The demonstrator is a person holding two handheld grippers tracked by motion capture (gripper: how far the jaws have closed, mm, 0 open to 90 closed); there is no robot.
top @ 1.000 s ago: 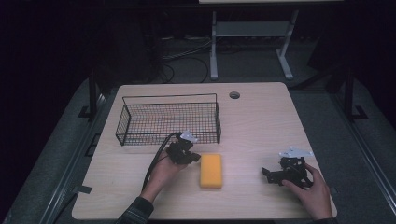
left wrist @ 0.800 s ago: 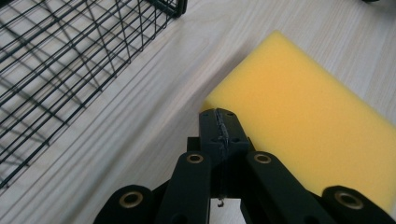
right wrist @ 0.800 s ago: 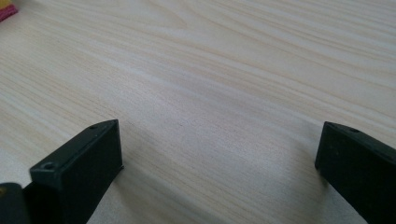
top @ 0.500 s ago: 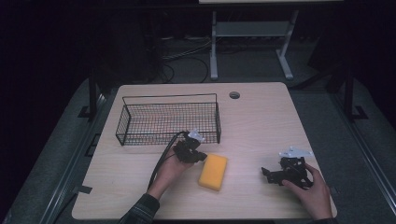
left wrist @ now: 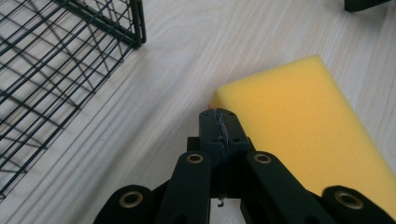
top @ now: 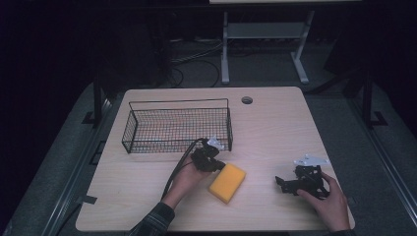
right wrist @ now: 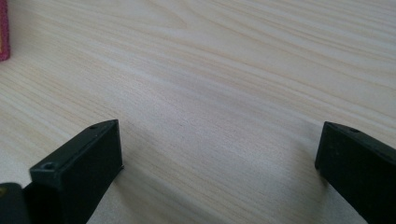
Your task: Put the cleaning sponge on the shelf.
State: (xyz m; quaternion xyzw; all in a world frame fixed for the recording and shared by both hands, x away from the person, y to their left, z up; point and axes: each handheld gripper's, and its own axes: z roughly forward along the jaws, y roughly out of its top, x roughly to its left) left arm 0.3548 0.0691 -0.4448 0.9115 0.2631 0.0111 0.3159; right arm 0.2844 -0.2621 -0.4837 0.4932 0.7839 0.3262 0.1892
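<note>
A: Which step is being worked on here?

B: The yellow sponge [top: 227, 183] is being nudged across the table [top: 275, 118] by the left gripper [top: 214, 164]. The jaws are being held pressed together with nothing between them, and their closed tip is being set against the sponge's near corner, as is seen in the left gripper view [left wrist: 219, 122]. By my reading, a push or a realignment is being done, not a pickup.

A: And the other hand?

B: The right gripper [top: 286, 183] is being rested on the table well apart from the sponge, with its jaws spread wide over bare wood and nothing being grasped.

A: Where is the sponge being kept at this moment?

B: It is lying flat on the table, between the two hands, just in front of the wire basket's [top: 177, 129] right front corner but apart from it.

A: How is it being oriented?

B: Its long axis is being run diagonally in the high view, from lower left up to upper right, so one short end is pointing toward the basket side.

A: What is being called for next?

B: Probably the jaws are to be opened and placed across the sponge's short width, so that it can be gripped and lifted over the basket rim. Soft foam is likely to be squashed, so a gentle squeeze is being advised.
</note>
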